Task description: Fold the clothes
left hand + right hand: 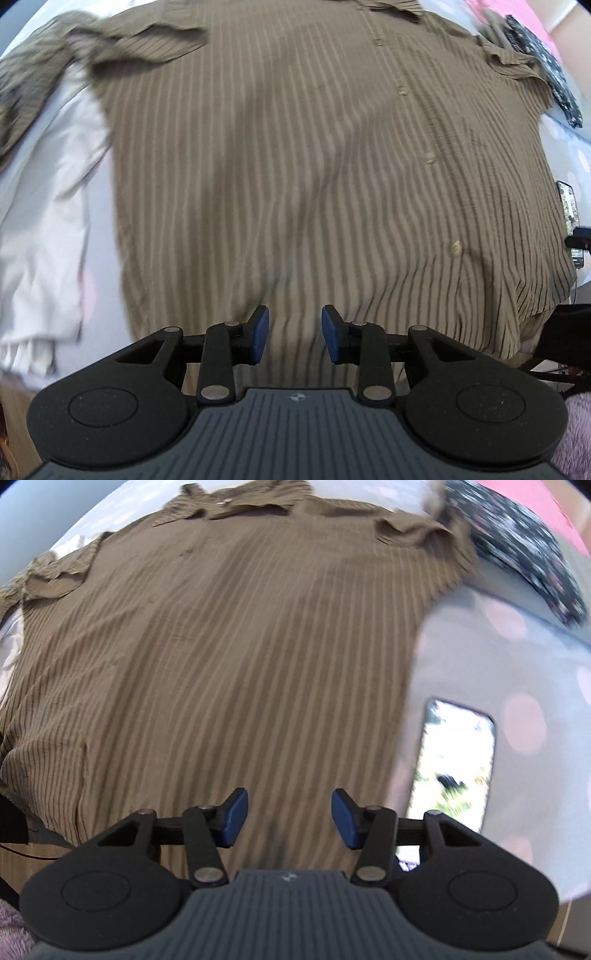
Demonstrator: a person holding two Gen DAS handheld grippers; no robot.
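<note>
your left gripper (pixel 294 334): jaws open, gripping nothing, striped brown shirt (pixel 314 155) spread flat ahead of and beneath them; buttons run ahead-right of jaws, white garment (pixel 48 221) off to left

your right gripper (pixel 289 819): jaws open, empty, same shirt (pixel 221 657) filling view ahead of jaws, hem nearest them; phone (pixel 454 768) just right of right jaw on pale dotted bedsheet (pixel 517 664); dark floral cloth (pixel 517 546) far ahead-right
</note>
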